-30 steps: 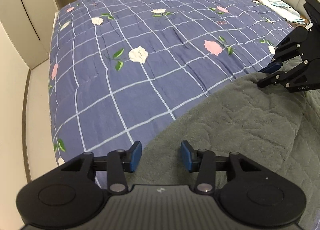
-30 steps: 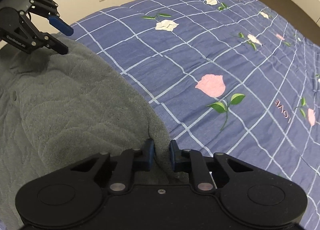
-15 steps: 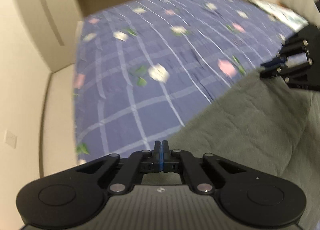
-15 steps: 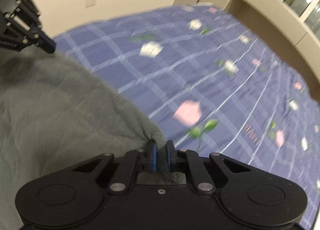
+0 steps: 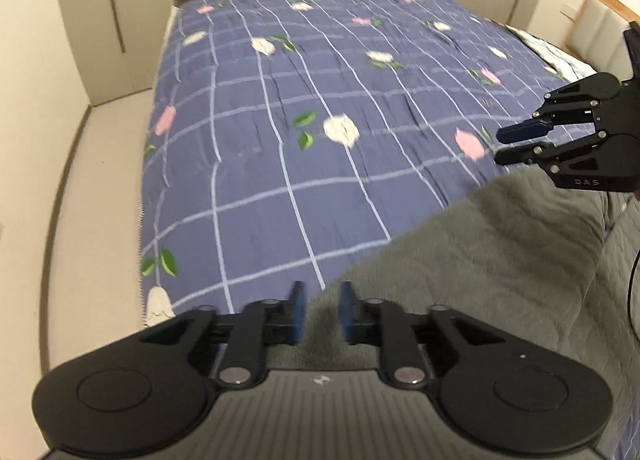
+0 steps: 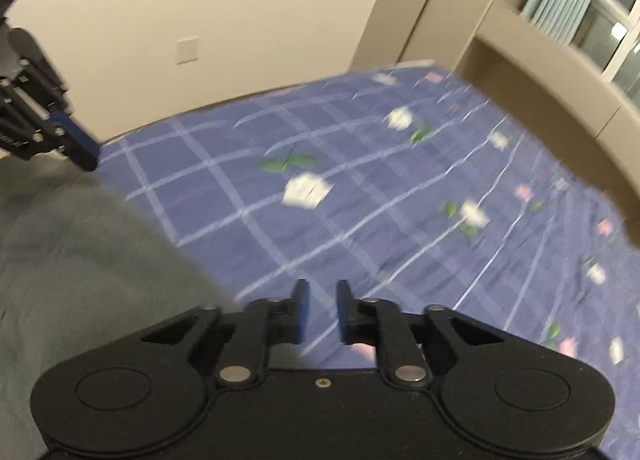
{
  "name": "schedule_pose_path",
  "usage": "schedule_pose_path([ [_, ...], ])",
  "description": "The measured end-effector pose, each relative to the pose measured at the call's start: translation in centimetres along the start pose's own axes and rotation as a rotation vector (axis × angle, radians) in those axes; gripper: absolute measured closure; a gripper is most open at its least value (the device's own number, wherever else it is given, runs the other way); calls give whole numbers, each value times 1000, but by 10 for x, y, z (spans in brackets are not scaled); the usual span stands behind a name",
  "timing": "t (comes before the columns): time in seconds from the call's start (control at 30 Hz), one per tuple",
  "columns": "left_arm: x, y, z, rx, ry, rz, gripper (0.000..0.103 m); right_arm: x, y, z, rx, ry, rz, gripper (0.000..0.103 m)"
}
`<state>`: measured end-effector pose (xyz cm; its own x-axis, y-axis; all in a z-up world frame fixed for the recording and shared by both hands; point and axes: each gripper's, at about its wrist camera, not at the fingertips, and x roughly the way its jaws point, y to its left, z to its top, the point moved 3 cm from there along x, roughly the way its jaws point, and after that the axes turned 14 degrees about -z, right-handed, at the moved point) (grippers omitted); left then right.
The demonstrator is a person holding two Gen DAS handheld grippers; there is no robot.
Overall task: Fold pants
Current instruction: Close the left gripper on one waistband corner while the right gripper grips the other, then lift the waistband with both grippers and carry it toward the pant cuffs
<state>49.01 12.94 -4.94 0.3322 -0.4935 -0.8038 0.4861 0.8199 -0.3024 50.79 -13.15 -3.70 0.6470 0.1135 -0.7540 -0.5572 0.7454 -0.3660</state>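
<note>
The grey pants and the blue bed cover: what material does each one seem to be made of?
The grey pants look like a thick fleece or plush knit: matte, with a fuzzy, napped surface and soft rounded edges. The blue bed cover looks like thin woven cotton or a similar fabric: smooth, matte, with fine creases and a printed grid and flowers. Neither can be told for certain.

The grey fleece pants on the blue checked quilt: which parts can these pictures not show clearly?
- Grey fleece pants: cut off at the lower right edge, left wrist view; waistband and legs unseen.
- Near hem: hidden behind the left gripper.
- Right wrist view: motion blur hides the pants' texture beside the right gripper.
</note>
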Motion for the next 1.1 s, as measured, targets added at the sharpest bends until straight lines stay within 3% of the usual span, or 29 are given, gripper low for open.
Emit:
schedule_pose_path([
  [0.03,3,1,-2,3,5,1,52,4,-3,-6,6,27,23,69],
  [0.07,5,3,-4,10,9,8,38,8,-4,-13,12,47,40,58],
  [0.1,7,3,-7,20,13,16,35,10,-9,-20,17,61,50,47],
  [0.2,20,9,-10,24,66,27,33,19,-18,-39,43,112,73,33],
  [0.3,28,16,-15,-22,97,-3,38,32,-24,-57,65,174,86,23],
  [0.4,28,14,-18,-42,106,-14,58,39,-26,-69,138,213,115,18],
  [0.43,27,11,-19,-40,112,-21,71,42,-28,-73,169,227,128,18],
  [0.47,25,8,-20,-34,117,-34,84,44,-29,-75,196,236,141,21],
  [0.53,24,-1,-21,-16,122,-44,88,43,-26,-75,210,229,164,35],
  [0.6,24,-8,-21,3,125,-15,90,36,-20,-71,171,213,170,60],
  [0.63,23,-10,-21,-6,122,-2,91,32,-16,-68,141,207,154,66],
  [0.67,24,-12,-18,-18,116,12,91,29,-14,-64,113,199,133,80],
  [0.7,22,-14,-17,-32,101,27,92,25,-10,-60,82,189,98,85],
  [0.83,3,-25,-9,-26,36,90,93,6,0,-40,5,116,-30,91],
  [0.97,-23,-24,-1,-45,-48,173,93,-16,-6,-14,33,-9,-124,91],
  [1.1,-31,-25,-6,-34,-60,206,93,-19,9,-4,-44,-58,-215,90],
])
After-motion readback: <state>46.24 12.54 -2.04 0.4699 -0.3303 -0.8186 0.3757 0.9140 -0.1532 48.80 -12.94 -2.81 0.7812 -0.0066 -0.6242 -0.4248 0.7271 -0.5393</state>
